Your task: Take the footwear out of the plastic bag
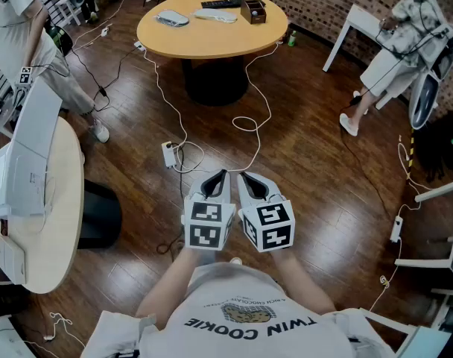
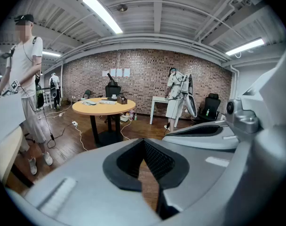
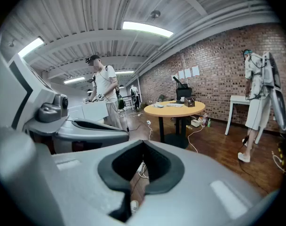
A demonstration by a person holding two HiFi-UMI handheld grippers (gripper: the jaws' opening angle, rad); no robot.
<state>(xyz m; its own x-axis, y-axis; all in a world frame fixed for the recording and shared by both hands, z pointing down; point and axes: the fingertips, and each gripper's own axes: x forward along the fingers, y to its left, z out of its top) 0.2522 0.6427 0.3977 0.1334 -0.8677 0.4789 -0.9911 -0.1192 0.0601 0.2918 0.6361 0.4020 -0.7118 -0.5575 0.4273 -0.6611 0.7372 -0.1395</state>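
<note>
Round orange-topped wooden table: the dark pedestal is largely hidden beneath the tabletop. The flat pale items near the tabletop's left edge and the small brown box near its right edge are too small to identify.

Curved white table: cut off by the head view's left edge.

Standing person in a pale shirt: cropped at the top left corner, and the face is blurred in the left gripper view.

The hands holding the left gripper and the right gripper are hidden under the marker cubes.
</note>
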